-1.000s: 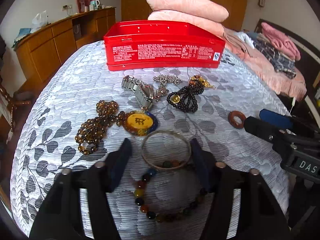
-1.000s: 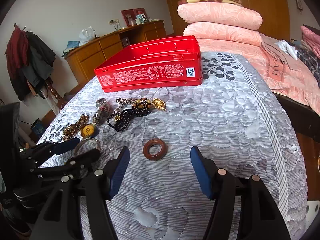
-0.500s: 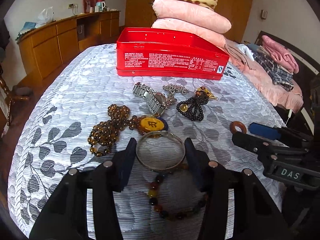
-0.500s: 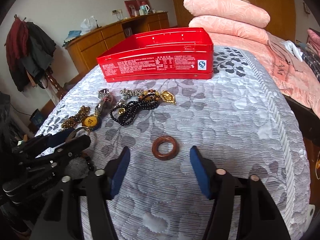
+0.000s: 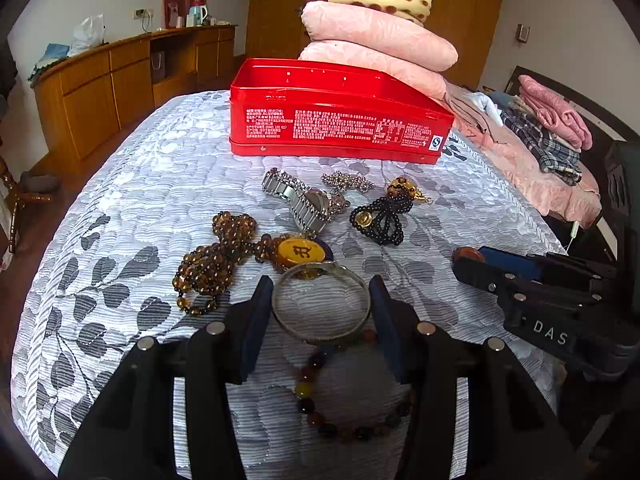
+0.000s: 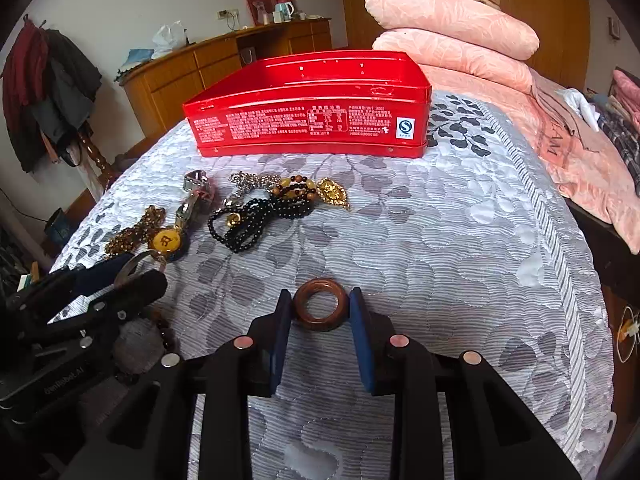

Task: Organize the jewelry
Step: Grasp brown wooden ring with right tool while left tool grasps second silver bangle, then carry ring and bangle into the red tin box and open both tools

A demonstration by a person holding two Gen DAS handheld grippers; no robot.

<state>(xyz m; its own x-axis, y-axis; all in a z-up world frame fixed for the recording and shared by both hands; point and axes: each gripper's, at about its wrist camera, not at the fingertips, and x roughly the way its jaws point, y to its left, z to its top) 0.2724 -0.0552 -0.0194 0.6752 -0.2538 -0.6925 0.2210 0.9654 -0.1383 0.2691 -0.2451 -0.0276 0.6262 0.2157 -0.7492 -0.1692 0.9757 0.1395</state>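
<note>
Left fingers: the left gripper [image 5: 320, 304] has its blue-padded fingers [image 5: 256, 316] pressed against both sides of a thin silver metal bangle [image 5: 320, 306]; they look closed onto it, the bangle low over the quilted grey-and-white leaf-patterned bedspread [image 5: 140, 184].
Right fingers: the right gripper [image 6: 318, 314] has narrowed onto a small brown wooden ring [image 6: 320, 304], pads touching or all but touching its sides; the ring lies on the bedspread.
Under the bangle: a bracelet of mixed coloured round beads [image 5: 340, 408] lies between the left gripper's arms.
Just beyond: a string of amber-brown beads with a yellow oval pendant [image 5: 240, 256], a silver link watch [image 5: 304, 200], a black bead strand with gold charms [image 5: 380, 216], a pale metal chain [image 5: 348, 182].
Destination: an open red rectangular tin box [image 5: 336, 120] stands at the far end of the jewelry, well apart from both grippers.
Step in hand: both pieces look gripped but not yet carried; most of the task remains.
Next move calls for: lifting clear without snagging the beads, then carrying over the tin's near wall and releasing inside.
Left view only: the bead bracelet in full, and the bangle grip.
Right view only: the wooden ring grip; the left view hides that ring almost wholly behind the right gripper.
</note>
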